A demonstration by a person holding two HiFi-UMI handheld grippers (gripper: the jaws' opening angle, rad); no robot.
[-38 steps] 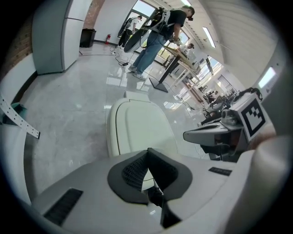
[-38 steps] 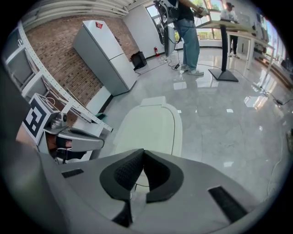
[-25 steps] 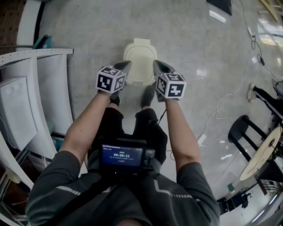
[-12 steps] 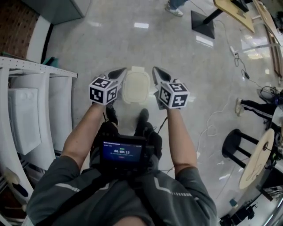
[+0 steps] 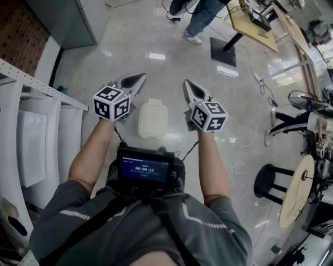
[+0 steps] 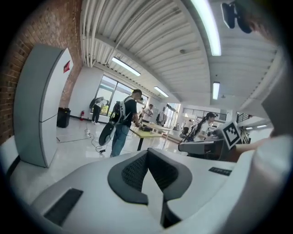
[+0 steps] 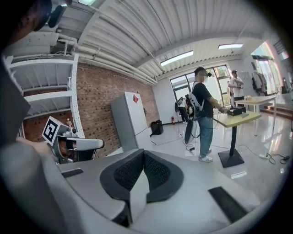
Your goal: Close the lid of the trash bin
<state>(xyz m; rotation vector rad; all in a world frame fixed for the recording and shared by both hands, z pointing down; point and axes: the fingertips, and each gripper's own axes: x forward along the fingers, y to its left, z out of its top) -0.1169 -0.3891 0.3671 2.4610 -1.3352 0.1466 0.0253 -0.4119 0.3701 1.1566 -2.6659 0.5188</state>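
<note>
The trash bin stands on the floor in front of me in the head view, and its cream lid lies flat over the top. My left gripper hangs in the air to the bin's upper left, and my right gripper to its upper right; neither touches it. Both point forward across the room rather than down. The left gripper has its dark pads pressed together with nothing between them. The right gripper looks the same. Neither gripper view shows the bin.
White shelving runs along my left, with a grey cabinet beyond it. A person stands by a pedestal table ahead. A black stool, a round wooden tabletop and floor cables lie to the right.
Both grippers have risen from beside the bin lid and now point out into the room. The view has tilted up, so the bin sits lower and smaller in the picture.
</note>
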